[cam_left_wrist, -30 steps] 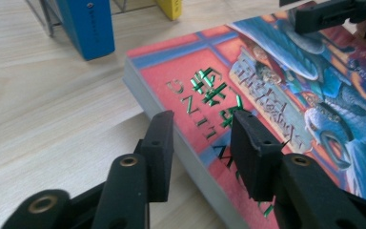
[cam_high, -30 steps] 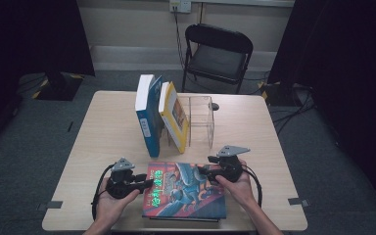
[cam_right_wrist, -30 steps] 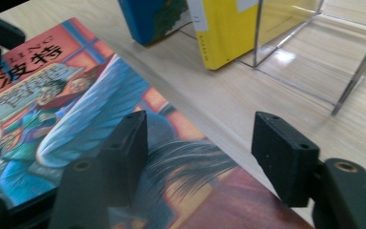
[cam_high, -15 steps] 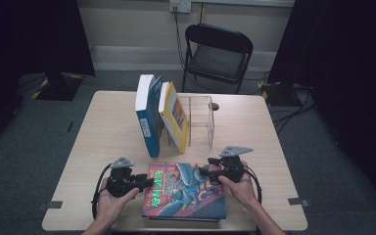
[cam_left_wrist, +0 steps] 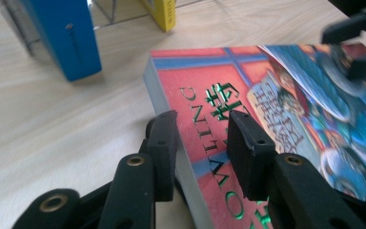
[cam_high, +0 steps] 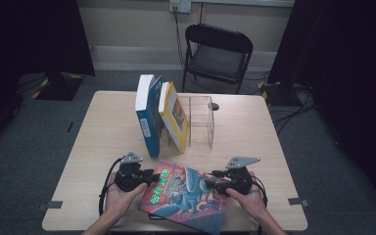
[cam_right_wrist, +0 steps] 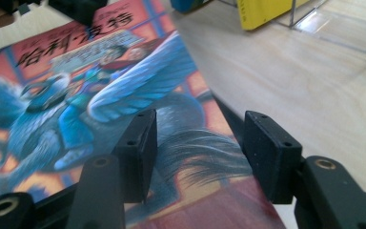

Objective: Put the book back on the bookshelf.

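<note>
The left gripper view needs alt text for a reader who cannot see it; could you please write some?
Two black jaws of the left gripper straddle the near edge of a red illustrated book lying on a pale wooden table, one jaw over the cover, one beside the page edge. Behind stand a blue book and a yellow book.

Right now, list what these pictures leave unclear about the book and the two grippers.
- Book: its near edge, high view, is cut off behind the hands and table edge.
- Left gripper: whether the pads press the book's edge, left gripper view; contact is hidden behind the jaws.
- Right gripper: whether either pad touches the cover, right gripper view; blurred close up.
</note>
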